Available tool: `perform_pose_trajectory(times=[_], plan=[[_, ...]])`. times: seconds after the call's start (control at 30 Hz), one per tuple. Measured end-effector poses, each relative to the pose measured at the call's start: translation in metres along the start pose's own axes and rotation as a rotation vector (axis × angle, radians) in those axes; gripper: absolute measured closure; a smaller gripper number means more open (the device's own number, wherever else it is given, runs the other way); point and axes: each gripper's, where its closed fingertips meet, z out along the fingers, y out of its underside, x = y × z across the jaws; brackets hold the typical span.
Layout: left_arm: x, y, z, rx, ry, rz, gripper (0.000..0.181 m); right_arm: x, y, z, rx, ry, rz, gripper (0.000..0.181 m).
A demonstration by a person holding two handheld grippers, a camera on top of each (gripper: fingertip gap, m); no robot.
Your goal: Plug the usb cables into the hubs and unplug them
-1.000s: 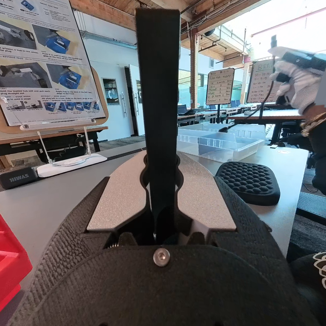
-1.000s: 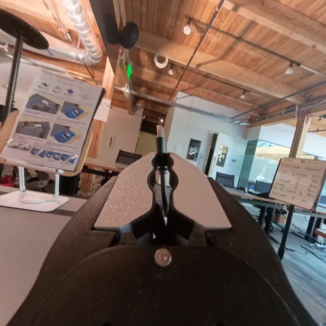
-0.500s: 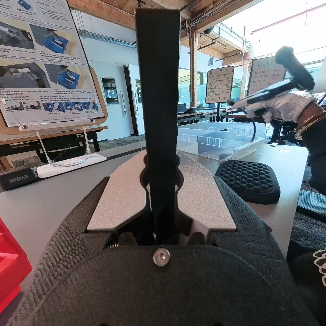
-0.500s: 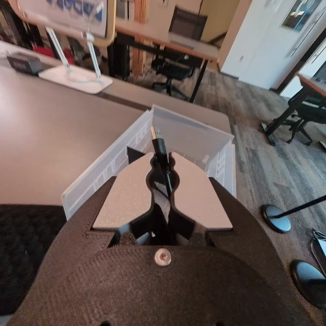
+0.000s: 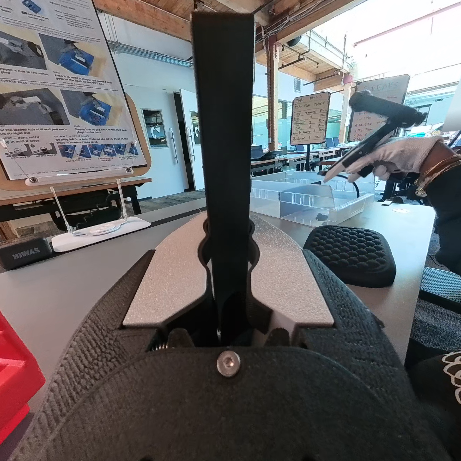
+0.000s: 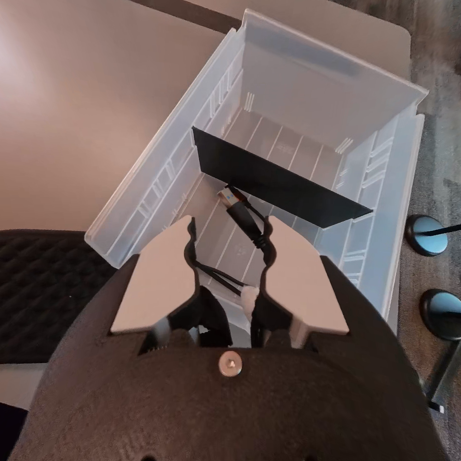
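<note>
1. Hard to make out: top end of the black hub (image 5: 222,124) cut off by the upper frame edge in the left wrist view; near end of the usb cable (image 6: 245,224) hidden behind the right gripper (image 6: 230,222); far rim of the clear bin (image 6: 299,82) motion-blurred.
2. Counted: two grippers, one hub, one clear bin crossed by one black divider (image 6: 279,184), one black textured pad (image 5: 349,254) near the tabletop's right edge, one red bin (image 5: 15,374) at the left edge, one instruction sheet on a stand (image 5: 62,87) at the far edge, two whiteboards behind.
3. Left gripper (image 5: 225,234): clenched on the upright hub, as one second ago.
4. Right gripper: fingers (image 6: 162,274) spread, nothing grasped; half a second ago clamped around the cable's plug.
5. Cable now inside the bin's near compartment, its silver plug tip just before the divider; one second ago raised toward the ceiling.
6. Bin at the tabletop's far right corner, just beyond the pad.
7. Gloved hand (image 5: 399,159) tilting the right gripper down over the bin, seen from the left wrist view.
</note>
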Motion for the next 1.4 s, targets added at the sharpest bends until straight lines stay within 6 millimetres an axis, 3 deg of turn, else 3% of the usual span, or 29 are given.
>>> perform_pose_trajectory(times=[0.2,0.5,0.87,0.93,1.0,1.07,1.13,1.3,1.4], plan=[[0.000,0.001,0.000,-0.004,0.001,0.002,0.156,-0.012,-0.018,-0.009,0.111,-0.067,0.006,0.110],[0.001,0.001,0.001,-0.006,0.003,0.003,0.156,-0.016,-0.046,-0.038,0.334,-0.090,-0.064,0.119],[0.001,0.001,0.001,-0.009,0.005,0.004,0.156,0.003,-0.076,-0.087,0.624,0.061,-0.039,0.137],[0.001,0.002,0.001,-0.010,0.006,0.005,0.156,0.023,-0.070,-0.081,0.597,0.145,0.021,0.157],[0.002,0.002,0.001,-0.011,0.009,0.006,0.156,0.058,-0.055,-0.064,0.533,0.295,0.125,0.173],[0.002,0.002,0.001,-0.012,0.010,0.008,0.156,0.091,-0.031,-0.041,0.407,0.449,0.206,0.177],[0.002,0.002,0.001,-0.012,0.010,0.009,0.156,0.109,-0.008,-0.018,0.271,0.550,0.205,0.178],[0.003,0.002,0.001,-0.013,0.012,0.009,0.156,0.114,0.017,0.026,0.084,0.564,0.142,0.176],[0.003,0.002,0.001,-0.012,0.014,0.015,0.156,0.113,0.028,0.037,-0.011,0.559,0.111,0.180]])
